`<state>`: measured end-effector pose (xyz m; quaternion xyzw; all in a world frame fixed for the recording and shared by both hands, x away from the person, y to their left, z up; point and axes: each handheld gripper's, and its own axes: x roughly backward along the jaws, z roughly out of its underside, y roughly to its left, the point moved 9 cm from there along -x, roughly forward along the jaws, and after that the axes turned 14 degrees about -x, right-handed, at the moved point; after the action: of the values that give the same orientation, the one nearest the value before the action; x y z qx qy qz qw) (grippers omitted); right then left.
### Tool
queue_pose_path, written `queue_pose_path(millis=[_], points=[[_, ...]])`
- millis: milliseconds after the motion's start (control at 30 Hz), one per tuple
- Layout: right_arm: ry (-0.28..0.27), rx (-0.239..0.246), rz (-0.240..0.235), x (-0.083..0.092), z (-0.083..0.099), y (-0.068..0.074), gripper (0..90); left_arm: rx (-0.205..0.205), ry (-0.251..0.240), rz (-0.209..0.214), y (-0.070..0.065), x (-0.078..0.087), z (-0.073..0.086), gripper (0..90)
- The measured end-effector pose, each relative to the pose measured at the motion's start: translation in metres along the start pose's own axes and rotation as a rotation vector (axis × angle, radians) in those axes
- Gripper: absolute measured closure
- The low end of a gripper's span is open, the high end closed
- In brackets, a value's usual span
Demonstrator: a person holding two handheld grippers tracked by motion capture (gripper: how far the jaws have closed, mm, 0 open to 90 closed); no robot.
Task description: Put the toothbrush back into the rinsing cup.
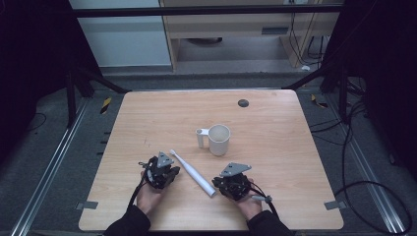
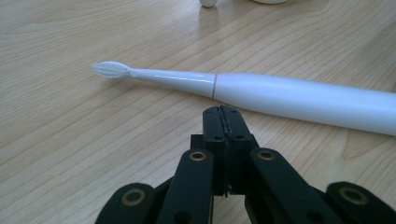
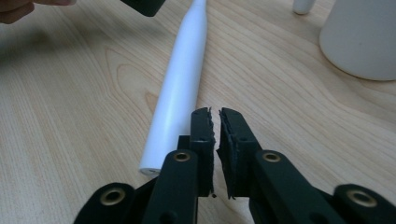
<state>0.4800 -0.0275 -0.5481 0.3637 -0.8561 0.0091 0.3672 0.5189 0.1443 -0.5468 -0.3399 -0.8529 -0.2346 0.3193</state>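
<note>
A white electric toothbrush (image 1: 193, 172) lies diagonally on the wooden table (image 1: 275, 147), bristles at the far left. My left gripper (image 1: 166, 167) rests just left of its neck, jaws shut and empty. In the left gripper view the toothbrush (image 2: 289, 95) lies across, just beyond the closed gripper tips (image 2: 223, 112), with the brush head (image 2: 111, 70) on the left. My right gripper (image 1: 221, 182) sits by the handle's near end. In the right gripper view that gripper (image 3: 215, 115) is shut on nothing, a hairline gap between its pads, with the toothbrush handle (image 3: 180, 93) just left of it.
A white cup (image 1: 219, 139) with a side holder (image 1: 200, 137) stands behind the toothbrush; the cup (image 3: 362, 37) looms at upper right in the right gripper view. A dark round grommet (image 1: 243, 103) sits near the far edge. A hand (image 3: 14, 9) shows at top left.
</note>
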Motion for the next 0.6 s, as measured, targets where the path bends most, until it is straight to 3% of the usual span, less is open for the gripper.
queue_pose_path(millis=[233, 600], points=[[0.024, 0.005, -0.008, -0.005, 0.003, 0.003, 89.5, -0.012, 0.006, 0.013, -0.004, -0.007, -0.004, 88.9], [0.034, 0.013, -0.022, -0.01, 0.004, 0.01, 89.8, -0.017, 0.015, 0.019, -0.007, -0.014, -0.007, 88.9]])
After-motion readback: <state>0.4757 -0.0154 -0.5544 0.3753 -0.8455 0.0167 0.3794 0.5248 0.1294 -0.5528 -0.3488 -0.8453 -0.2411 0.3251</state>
